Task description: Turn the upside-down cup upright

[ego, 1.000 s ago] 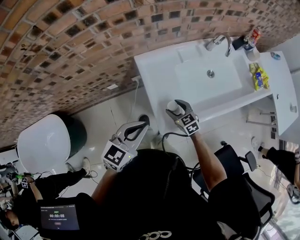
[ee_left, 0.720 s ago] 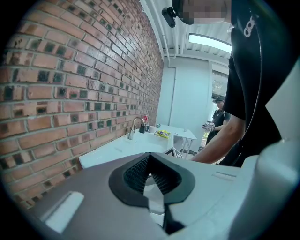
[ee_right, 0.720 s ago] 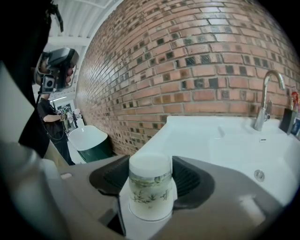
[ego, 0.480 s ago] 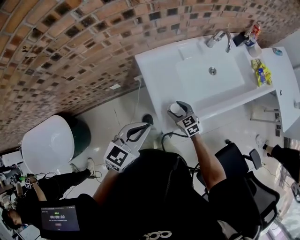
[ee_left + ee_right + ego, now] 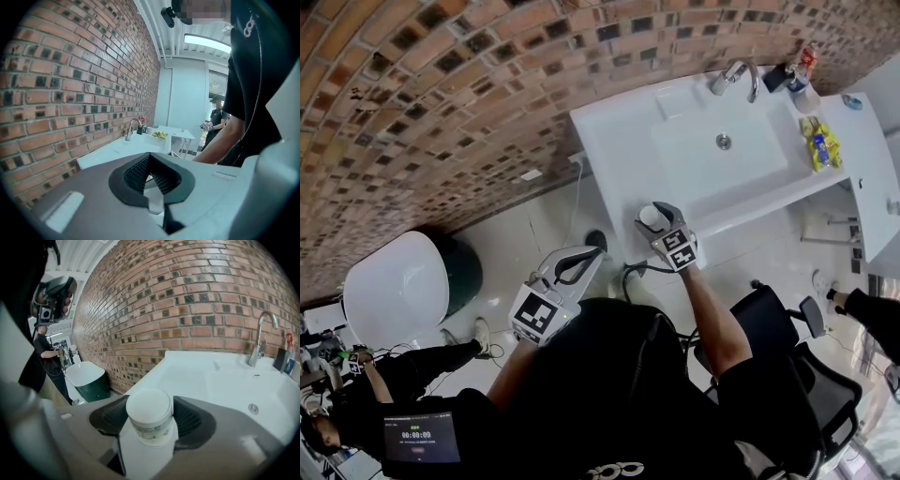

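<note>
The white cylindrical cup with a pale green printed band (image 5: pixel 149 417) is sitting base-up between the jaws of my right gripper (image 5: pixel 150 404), pads pressing its sides, at the white basin counter's (image 5: pixel 201 376) front edge near the left corner. Its closed base is now facing my camera more than before, showing less print. I judge the turn-over is still owing. My left gripper (image 5: pixel 150 157) is hanging beside the counter, jaws clenched on nothing.

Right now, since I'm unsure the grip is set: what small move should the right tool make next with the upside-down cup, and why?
Probably lift the cup a little, straight up. It sits base-up between the right tool's pads, which seem to touch both its sides, by the front edge of the white counter; flipping it likely needs clearance first.
</note>
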The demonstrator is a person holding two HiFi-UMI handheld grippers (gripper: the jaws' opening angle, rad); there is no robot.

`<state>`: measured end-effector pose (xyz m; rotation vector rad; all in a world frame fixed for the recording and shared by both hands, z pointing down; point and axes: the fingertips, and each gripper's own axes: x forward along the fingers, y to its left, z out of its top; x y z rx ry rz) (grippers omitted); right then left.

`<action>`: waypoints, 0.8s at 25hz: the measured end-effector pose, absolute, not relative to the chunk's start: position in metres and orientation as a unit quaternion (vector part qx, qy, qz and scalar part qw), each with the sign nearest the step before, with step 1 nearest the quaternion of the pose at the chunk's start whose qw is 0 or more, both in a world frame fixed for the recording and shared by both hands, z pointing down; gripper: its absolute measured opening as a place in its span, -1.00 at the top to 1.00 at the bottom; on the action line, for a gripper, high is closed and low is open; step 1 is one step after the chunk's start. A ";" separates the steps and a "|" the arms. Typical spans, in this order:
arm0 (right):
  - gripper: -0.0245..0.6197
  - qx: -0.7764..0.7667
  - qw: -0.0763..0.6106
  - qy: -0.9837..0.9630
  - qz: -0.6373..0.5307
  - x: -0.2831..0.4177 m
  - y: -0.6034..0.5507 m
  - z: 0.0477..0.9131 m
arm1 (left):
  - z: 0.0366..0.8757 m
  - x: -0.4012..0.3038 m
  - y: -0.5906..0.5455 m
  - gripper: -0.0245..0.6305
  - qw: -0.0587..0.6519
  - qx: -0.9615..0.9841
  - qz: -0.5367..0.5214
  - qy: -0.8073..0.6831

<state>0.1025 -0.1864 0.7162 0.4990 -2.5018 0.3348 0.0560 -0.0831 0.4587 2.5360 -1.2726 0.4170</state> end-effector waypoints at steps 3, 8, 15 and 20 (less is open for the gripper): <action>0.03 0.191 0.281 -0.931 0.131 0.104 -0.188 0.713 | 0.457 0.056 -0.078 0.88 0.138 0.873 0.142 -0.445; -0.10 0.199 0.279 -0.932 0.121 0.106 -0.183 0.698 | 0.455 0.056 -0.067 0.88 0.138 0.874 0.139 -0.444; -0.10 0.235 0.257 -0.933 0.089 0.112 -0.151 0.649 | 0.450 0.049 -0.048 0.88 0.135 0.888 0.127 -0.422; -0.10 0.297 0.245 -0.921 0.062 0.113 -0.120 0.603 | 0.458 0.035 -0.027 0.88 0.126 0.908 0.101 -0.386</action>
